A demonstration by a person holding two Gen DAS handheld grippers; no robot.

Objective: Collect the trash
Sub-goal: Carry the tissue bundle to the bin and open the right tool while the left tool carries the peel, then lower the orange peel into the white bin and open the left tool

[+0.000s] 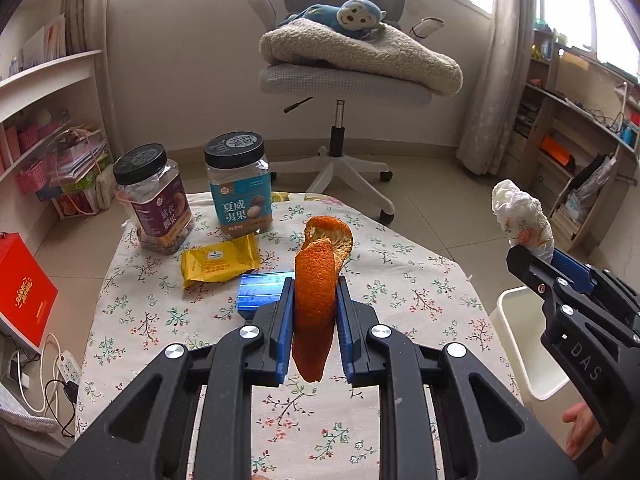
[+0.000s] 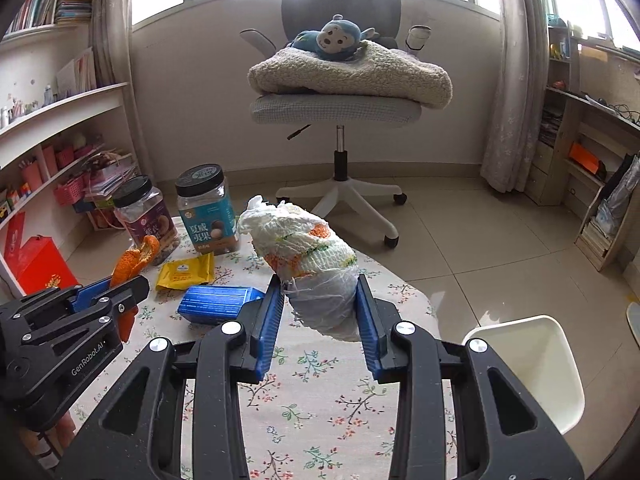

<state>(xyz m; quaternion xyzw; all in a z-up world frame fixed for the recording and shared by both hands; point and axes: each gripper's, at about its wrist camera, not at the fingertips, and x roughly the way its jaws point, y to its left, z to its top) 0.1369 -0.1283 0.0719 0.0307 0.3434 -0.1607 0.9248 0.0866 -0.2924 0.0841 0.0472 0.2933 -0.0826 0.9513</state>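
Observation:
My left gripper [image 1: 314, 292] is shut on a long strip of orange peel [image 1: 320, 280] and holds it above the flowered tablecloth [image 1: 160, 320]. My right gripper [image 2: 320, 292] is shut on a crumpled wad of white tissue [image 2: 308, 248] with orange and green marks, also held above the table. The tissue also shows in the left wrist view [image 1: 520, 216], held in the right gripper [image 1: 532, 250] at the right. The peel [image 2: 138, 258] and left gripper [image 2: 124, 286] show at the left of the right wrist view. A white bin [image 2: 524, 360] stands beside the table's right edge; it also shows in the left wrist view [image 1: 516, 344].
On the table stand two black-lidded snack jars [image 1: 154, 200] [image 1: 240, 188], with a yellow packet [image 1: 218, 262] and a blue box [image 1: 260, 290] in front of them. An office chair [image 1: 344, 80] with a blanket and plush toy is behind. Shelves line both walls.

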